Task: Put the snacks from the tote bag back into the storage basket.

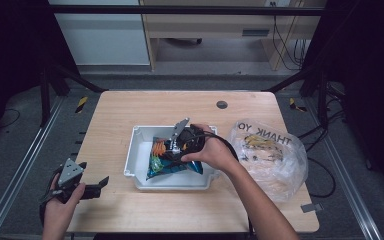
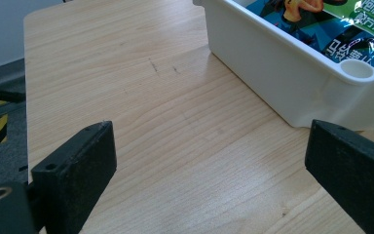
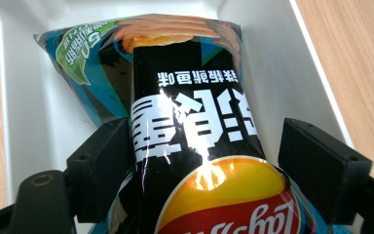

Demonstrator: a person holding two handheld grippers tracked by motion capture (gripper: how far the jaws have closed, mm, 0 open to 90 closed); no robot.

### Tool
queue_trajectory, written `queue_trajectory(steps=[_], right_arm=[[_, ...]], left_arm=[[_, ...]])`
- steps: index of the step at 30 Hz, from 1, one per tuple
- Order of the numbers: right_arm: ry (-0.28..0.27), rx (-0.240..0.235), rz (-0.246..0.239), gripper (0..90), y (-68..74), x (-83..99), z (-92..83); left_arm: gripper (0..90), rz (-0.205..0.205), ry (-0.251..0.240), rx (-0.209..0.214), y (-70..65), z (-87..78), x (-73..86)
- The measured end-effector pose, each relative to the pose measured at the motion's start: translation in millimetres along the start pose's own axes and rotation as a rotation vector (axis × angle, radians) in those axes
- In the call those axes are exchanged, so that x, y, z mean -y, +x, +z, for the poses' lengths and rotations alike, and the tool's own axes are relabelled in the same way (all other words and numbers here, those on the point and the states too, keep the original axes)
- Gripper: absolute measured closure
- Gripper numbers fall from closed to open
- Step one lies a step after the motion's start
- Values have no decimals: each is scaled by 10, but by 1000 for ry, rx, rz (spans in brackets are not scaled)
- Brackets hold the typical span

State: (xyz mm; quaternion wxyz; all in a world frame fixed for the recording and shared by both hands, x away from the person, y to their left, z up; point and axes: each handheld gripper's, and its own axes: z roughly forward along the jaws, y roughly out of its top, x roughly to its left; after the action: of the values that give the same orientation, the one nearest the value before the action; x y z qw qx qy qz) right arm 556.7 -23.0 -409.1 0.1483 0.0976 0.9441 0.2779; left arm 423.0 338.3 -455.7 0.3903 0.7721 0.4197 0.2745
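Both fingers of the right gripper (image 3: pixel 202 170) stand apart astride the chip bag (image 3: pixel 175 97), which lies lengthwise in the white bin (image 1: pixel 135 150); left gripper (image 2: pixel 209 180) wide, empty, well apart.

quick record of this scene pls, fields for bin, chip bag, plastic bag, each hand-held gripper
bin: white bin mid-table, holding the chip bag
chip bag: blue and black chip bag lying in the bin
plastic bag: clear plastic bag on the table, right of the bin
right hand-held gripper: right hand-held gripper over the bin, jaws astride the chip bag, right pad clear of it
left hand-held gripper: left hand-held gripper open over bare table, left of the bin
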Motion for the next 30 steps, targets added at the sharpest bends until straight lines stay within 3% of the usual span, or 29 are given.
queue_trajectory(steps=[10,18,30], right_arm=[[-35,3,50,87,-9,-23,-116],[-50,6,53,59,32,-55,-256],[-91,53,128,59,74,-86,-484]], left_arm=[[43,-4,0,-1,7,0,3],[42,-8,2,-5,13,3,5],[40,-11,5,-14,13,5,8]])
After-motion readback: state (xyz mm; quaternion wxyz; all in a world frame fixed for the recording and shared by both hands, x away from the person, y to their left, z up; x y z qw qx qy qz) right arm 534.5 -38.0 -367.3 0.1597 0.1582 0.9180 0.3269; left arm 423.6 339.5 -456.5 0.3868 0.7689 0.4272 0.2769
